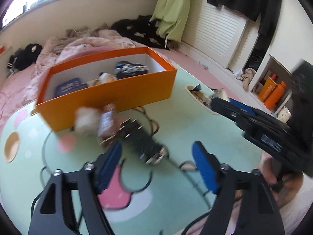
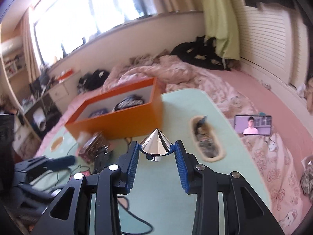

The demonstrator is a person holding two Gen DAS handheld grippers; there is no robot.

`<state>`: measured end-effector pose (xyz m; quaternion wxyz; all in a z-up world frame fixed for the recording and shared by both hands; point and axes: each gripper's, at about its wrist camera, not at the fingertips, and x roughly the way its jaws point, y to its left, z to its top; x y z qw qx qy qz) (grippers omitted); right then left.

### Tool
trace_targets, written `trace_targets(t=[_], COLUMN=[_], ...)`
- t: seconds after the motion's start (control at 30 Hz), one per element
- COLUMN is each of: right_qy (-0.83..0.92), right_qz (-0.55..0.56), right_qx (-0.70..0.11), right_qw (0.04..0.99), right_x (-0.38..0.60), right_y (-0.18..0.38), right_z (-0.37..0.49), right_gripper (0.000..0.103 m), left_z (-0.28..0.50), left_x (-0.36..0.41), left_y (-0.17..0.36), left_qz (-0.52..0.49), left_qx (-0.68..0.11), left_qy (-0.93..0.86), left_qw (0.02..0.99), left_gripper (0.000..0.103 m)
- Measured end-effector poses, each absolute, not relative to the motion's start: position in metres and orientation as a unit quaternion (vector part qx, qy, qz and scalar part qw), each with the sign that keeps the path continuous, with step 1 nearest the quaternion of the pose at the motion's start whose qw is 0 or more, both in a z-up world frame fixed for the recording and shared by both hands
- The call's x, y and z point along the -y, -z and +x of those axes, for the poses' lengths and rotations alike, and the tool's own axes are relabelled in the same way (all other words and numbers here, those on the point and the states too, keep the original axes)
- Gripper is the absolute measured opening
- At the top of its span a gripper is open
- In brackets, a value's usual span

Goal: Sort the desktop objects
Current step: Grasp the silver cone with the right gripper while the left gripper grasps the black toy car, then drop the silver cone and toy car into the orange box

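- A shiny metal cone (image 2: 156, 145) sat clamped between the right tongs (image 2: 156, 152), above the green bench (image 2: 176, 186).
- The left tongs (image 1: 156, 156) stood apart, holding nothing.
- An orange box (image 1: 109, 96) lay at eleven o'clock from them.

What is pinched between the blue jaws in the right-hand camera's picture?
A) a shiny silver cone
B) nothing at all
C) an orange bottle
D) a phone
A: in the right wrist view the right gripper has its blue pads pressed on both sides of a silver cone, held above the green mat.
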<state>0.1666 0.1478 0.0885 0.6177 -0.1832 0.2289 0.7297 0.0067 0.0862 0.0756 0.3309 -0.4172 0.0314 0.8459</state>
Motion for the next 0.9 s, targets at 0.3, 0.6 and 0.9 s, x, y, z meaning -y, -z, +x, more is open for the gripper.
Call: trace_targets(t=[0.3, 0.6, 0.9], right_qy=[-0.714, -0.736, -0.768], right_qz=[-0.164, -0.203, -0.22], right_qx=[-0.249, -0.233, -0.208], right_qw=[0.633, 0.602, 0.564], right_x=[-0.144, -0.143, -0.184], right_y=[-0.09, -0.082, -0.114], right_z=[0.203, 0.163, 0.11], right_gripper=[0.036, 0.036, 0.036], left_z=[-0.019, 0.001, -0.026], left_x=[-0.098, -0.076, -0.031], left_y=[-0.043, -0.06, -0.114], left_qz=[-0.452, -0.423, -0.377], left_qx=[-0.053, -0.005, 0.059], left_qy=[-0.853, -0.845, -0.865], left_qw=[0.254, 0.328, 0.324], left_gripper=[0.06, 0.03, 0.029])
